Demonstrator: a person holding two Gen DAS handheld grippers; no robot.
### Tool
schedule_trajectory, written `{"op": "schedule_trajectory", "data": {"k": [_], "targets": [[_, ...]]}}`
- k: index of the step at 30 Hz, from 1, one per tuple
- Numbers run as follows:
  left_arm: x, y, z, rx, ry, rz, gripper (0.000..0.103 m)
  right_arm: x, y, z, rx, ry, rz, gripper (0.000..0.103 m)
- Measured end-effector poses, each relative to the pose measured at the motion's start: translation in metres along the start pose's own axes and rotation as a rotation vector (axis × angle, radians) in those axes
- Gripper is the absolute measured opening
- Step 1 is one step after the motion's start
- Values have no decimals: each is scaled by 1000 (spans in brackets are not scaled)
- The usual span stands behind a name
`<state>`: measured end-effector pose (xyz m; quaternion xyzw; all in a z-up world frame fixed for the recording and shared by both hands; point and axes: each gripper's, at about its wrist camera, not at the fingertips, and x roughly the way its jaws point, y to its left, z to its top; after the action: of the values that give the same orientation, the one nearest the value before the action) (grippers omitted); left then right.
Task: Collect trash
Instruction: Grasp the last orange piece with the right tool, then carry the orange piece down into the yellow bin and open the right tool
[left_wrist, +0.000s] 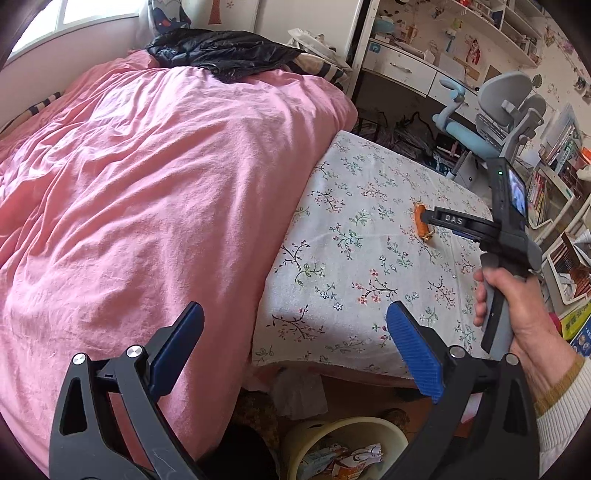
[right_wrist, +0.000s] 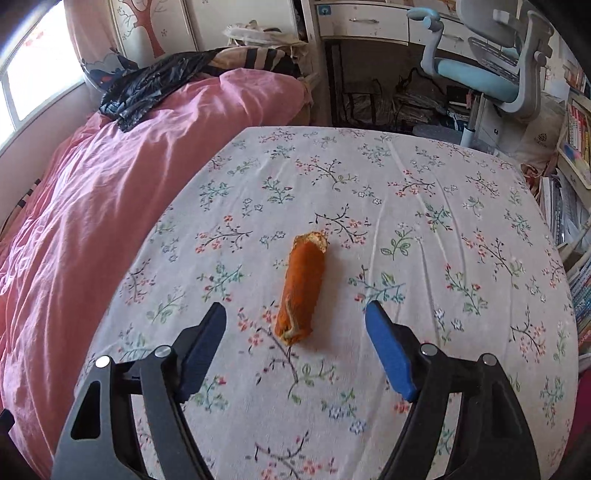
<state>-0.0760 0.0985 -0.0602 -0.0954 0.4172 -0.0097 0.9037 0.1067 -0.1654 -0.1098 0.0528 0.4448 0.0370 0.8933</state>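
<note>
An orange rolled-up scrap (right_wrist: 301, 288) lies on the white floral sheet (right_wrist: 424, 221). My right gripper (right_wrist: 296, 307) hovers just above its near end. The blue pads (right_wrist: 388, 347) stand wide on either side and touch nothing. In the left wrist view a hand (left_wrist: 517, 321) holds that right gripper (left_wrist: 428, 218) at the same orange scrap (left_wrist: 420, 227). My left gripper (left_wrist: 295, 308) is open and holds nothing, over the bed's near edge. Below it on the floor stands a pale yellow bin (left_wrist: 354, 421) with crumpled wrappers (left_wrist: 354, 458) inside.
A pink duvet (left_wrist: 147, 184) covers the left of the bed, with a black plastic bag (left_wrist: 225, 48) at its far end. Beyond the bed are a white desk (left_wrist: 402, 66), a grey-blue chair (left_wrist: 491, 110) and shelves of books (left_wrist: 554, 177) at the right.
</note>
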Motion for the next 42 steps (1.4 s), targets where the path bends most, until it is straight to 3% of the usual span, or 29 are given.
{"op": "schedule_trajectory", "data": {"k": [3,7,10,14,19,24,29,34,42], "targets": [[3,0,2,0,7,-2,96,16,1,5,-16,39,-25,68],[5,0,4,-2,17,-9,96,28,2,5,-60,73,-55,53],[6,-1,4,1,19,-11,96,28,-1,5,-64,59,-53,49],[8,-3,5,6,26,-11,96,27,-1,7,-69,53,-31,25],[9,-2,6,2,21,-2,96,22,3,3,-76,63,19,21],[5,2,9,-15,-3,18,96,-10,12,-23,-100,42,118,20],[1,5,9,-27,-23,38,96,-62,24,-74,-130,49,234,20],[-2,4,8,-15,-38,55,95,-100,41,-149,-164,132,317,20],[-11,-7,-1,41,-57,66,96,-94,49,-260,-133,319,323,20]]}}
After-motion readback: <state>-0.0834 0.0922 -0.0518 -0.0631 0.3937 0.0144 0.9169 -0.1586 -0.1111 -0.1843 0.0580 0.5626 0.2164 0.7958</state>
